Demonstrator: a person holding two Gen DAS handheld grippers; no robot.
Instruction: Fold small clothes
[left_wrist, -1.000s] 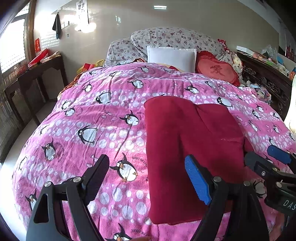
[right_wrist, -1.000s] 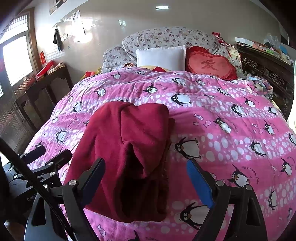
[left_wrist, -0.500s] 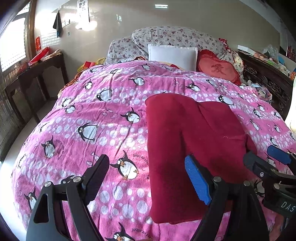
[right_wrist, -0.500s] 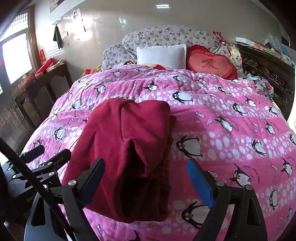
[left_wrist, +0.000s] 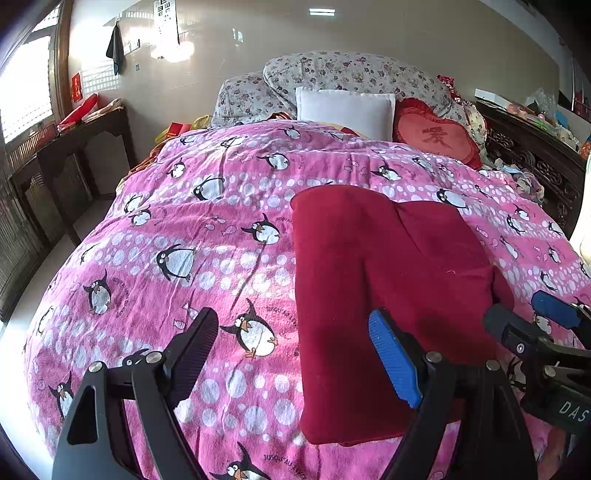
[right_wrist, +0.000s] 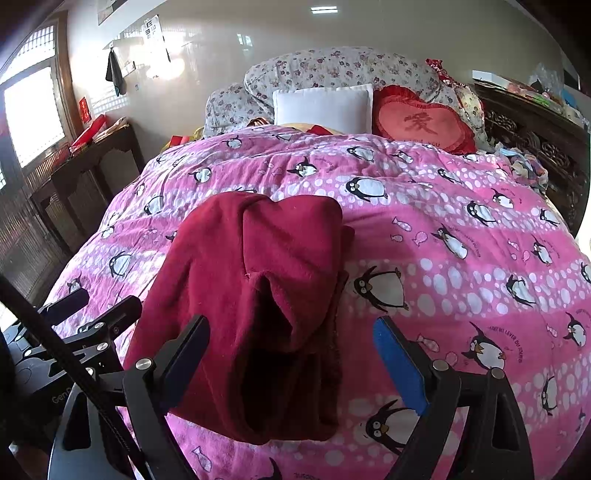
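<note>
A dark red fleece garment (left_wrist: 388, 288) lies folded on the pink penguin duvet (left_wrist: 207, 229); it also shows in the right wrist view (right_wrist: 258, 295), with a loose fold hanging open at its near end. My left gripper (left_wrist: 295, 354) is open and empty, hovering over the garment's near left edge. My right gripper (right_wrist: 291, 362) is open and empty, above the garment's near right edge. Each gripper shows in the other's view: the right one (left_wrist: 535, 325), the left one (right_wrist: 92, 310).
Floral pillows (left_wrist: 343, 77), a white cushion (left_wrist: 345, 107) and a red heart cushion (left_wrist: 437, 136) sit at the bed's head. A dark wooden side table (left_wrist: 74, 147) stands left. A carved wooden cabinet (left_wrist: 535, 155) with clutter runs along the right.
Both grippers have risen or tilted slightly, so the bed appears a little lower in view. The garment has not moved and both grippers stay open.
</note>
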